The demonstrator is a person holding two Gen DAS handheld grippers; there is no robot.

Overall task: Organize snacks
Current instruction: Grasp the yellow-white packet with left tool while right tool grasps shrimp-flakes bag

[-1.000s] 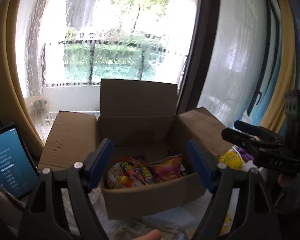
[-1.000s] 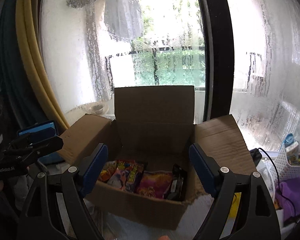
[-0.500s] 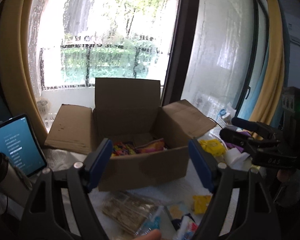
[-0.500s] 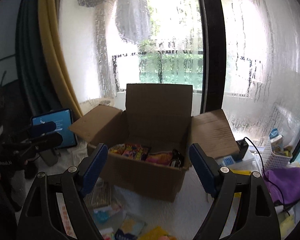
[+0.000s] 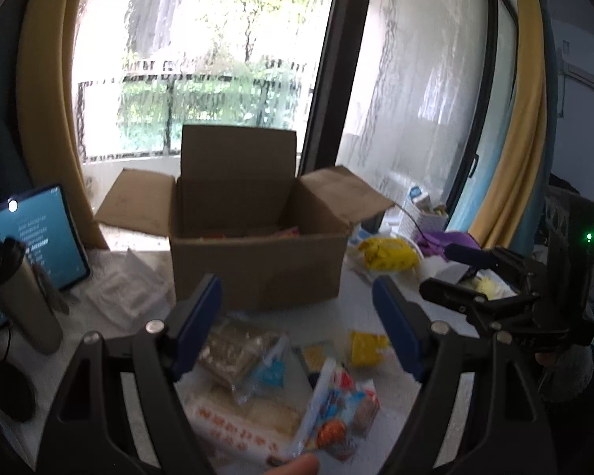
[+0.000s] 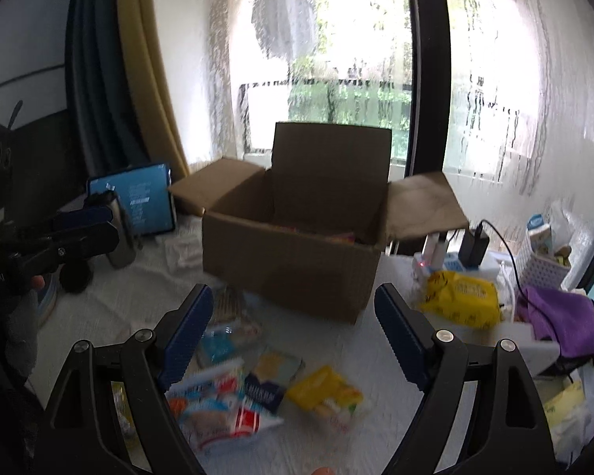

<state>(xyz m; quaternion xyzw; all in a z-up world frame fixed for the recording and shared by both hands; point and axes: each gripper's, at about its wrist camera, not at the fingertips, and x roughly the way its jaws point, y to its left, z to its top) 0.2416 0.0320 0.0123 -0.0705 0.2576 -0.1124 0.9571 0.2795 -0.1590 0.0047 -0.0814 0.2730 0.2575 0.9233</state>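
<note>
Facing rainy window point(image 5: 225, 59), white table point(image 6: 376, 356) holds box point(image 6: 297, 269).

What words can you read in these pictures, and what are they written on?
"Robot.AI", cut off at the picture's edge: on the left gripper body.
Tablet screen: white lines of text, too blurred to read.
Dark blue snack packet: white lettering, too blurred.
White snack pack: red characters, too blurred.
Yellow pack: dark print, too blurred.
Cardboard box: no text visible.
</note>
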